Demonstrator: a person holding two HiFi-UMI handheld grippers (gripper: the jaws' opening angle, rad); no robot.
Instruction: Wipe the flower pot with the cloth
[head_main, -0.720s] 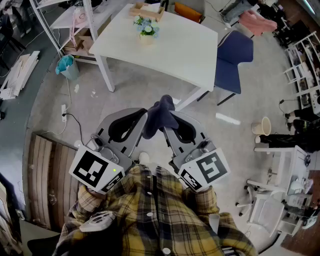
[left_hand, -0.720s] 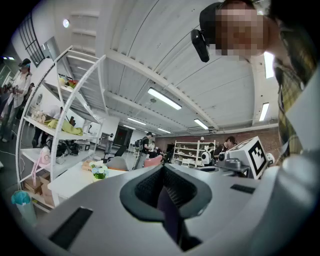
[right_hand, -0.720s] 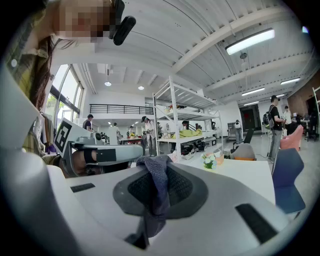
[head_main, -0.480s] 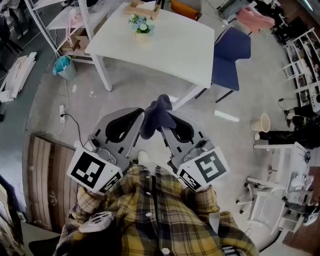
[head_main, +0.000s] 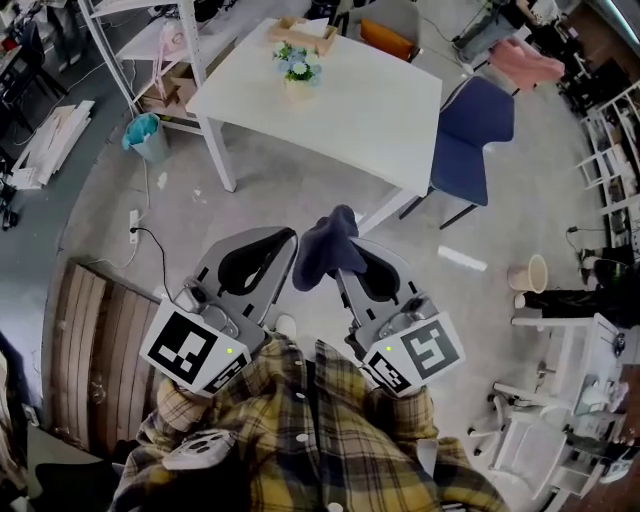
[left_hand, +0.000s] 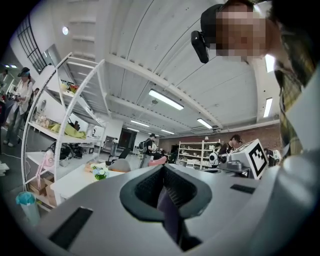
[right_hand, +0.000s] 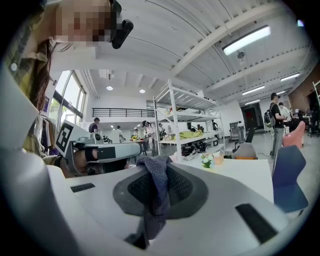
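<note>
The flower pot (head_main: 298, 70), small with pale blue and white flowers, stands on the white table (head_main: 380, 110) across the floor; it also shows as the pot (left_hand: 100, 172) and the pot (right_hand: 207, 160). A dark blue cloth (head_main: 322, 248) hangs between my two grippers, held close to my chest and well short of the table. My right gripper (head_main: 342, 250) is shut on the cloth (right_hand: 156, 192), which drapes over its pads. My left gripper (head_main: 290, 234) is shut too, with a thin strip of cloth (left_hand: 167, 212) caught in the seam of its jaws.
A blue chair (head_main: 475, 125) stands at the table's right corner. A wooden tray (head_main: 302, 33) lies on the table's far end. A white shelf rack (head_main: 150, 40) and a teal bin (head_main: 147, 135) are at the left. A pale bucket (head_main: 527, 272) sits on the floor at right.
Both grippers keep the same hold on the cloth. The whole view has swayed slightly, so table and chair sit a little lower and further right in the picture.
</note>
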